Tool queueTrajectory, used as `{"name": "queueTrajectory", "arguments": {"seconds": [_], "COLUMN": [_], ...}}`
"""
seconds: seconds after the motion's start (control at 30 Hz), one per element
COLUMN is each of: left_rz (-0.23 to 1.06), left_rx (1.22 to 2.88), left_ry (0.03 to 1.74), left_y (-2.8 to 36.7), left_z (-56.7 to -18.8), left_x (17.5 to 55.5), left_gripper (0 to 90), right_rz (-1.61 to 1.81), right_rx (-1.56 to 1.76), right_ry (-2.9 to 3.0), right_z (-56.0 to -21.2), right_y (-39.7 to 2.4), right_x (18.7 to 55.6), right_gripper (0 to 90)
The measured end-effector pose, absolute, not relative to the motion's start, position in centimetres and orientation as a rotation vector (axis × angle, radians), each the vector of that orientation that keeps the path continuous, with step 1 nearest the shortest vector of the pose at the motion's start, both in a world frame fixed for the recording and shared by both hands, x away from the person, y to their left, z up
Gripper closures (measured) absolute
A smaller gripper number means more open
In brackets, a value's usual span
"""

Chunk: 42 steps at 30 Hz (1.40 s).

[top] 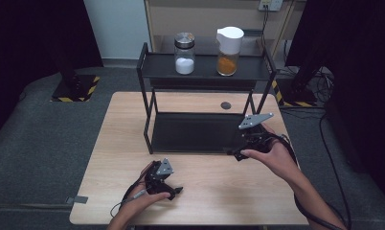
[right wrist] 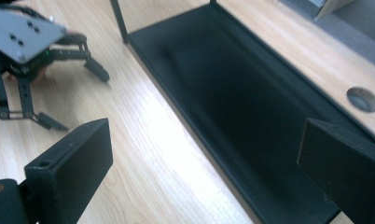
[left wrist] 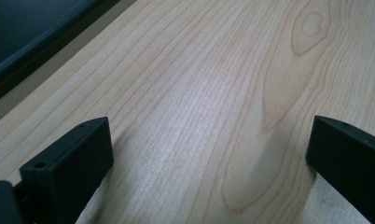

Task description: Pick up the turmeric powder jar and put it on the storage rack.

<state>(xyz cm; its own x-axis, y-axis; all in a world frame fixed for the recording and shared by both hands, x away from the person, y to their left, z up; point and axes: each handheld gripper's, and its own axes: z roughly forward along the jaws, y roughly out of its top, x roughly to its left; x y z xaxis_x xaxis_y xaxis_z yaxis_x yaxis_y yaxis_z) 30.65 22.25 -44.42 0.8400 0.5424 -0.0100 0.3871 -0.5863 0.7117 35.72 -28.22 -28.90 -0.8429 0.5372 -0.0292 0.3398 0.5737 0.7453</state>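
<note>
- Holding nothing in either gripper; both jaw pairs spread wide, bare gap between.
- Left gripper (top: 174, 190) low over the front-left part of the wooden table (top: 123, 143), jaws pointing right along the tabletop. Grey three-cornered plate on top, cable trailing back past the left hand (top: 143, 200).
- Left gripper view: left gripper (left wrist: 209, 149) with light wood grain between the jaws, dark edge of the rack's lower tray (left wrist: 31, 42) at upper left, well clear of the fingers.
- Right gripper (top: 238, 153) at the front right corner of the black two-tier rack (top: 147, 72), held by the right hand (top: 272, 155), grey plate tilted up above it.
- Right gripper view: right gripper (right wrist: 204, 154) looking across the lower tray (right wrist: 232, 107); tray front rim runs through the jaw gap, left finger (right wrist: 69, 168) over wood, right finger (right wrist: 344, 163) over the tray. Contact with the rim: cannot tell.
- Same view, upper left: left gripper (right wrist: 73, 98) on the table, jaws apart, near the tray's front edge but not touching.
- Lower tray bare where visible.
- Top shelf: glass jar with white powder (top: 184, 53), metal lid, left of centre; jar with orange powder (top: 228, 45), white pour lid, just right of it. Both upright, apart from each other, well away from both grippers.
- Round grommet (top: 225, 105) in the table behind the rack; also seen in right gripper view (right wrist: 363, 99), beyond the tray.
</note>
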Motion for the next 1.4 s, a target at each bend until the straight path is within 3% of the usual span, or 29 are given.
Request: {"name": "queueTrajectory", "arguments": {"seconds": [0.83,1.4], "left_rz": [0.268,0.268], "left_rx": [2.268,2.267], "left_ry": [0.674,0.675], "left_y": [22.2,22.2], "left_z": [-44.4,-44.4], "left_x": [30.7,30.6], "left_gripper": [0.0,0.0], "right_rz": [1.056,1.114], "right_rx": [0.736,0.805], "right_ry": [2.614,2.562], "right_z": [-36.5,-41.1], "right_y": [-28.2,-30.4], "right_x": [34.0,32.1], "right_gripper": [4.4,4.3]}}
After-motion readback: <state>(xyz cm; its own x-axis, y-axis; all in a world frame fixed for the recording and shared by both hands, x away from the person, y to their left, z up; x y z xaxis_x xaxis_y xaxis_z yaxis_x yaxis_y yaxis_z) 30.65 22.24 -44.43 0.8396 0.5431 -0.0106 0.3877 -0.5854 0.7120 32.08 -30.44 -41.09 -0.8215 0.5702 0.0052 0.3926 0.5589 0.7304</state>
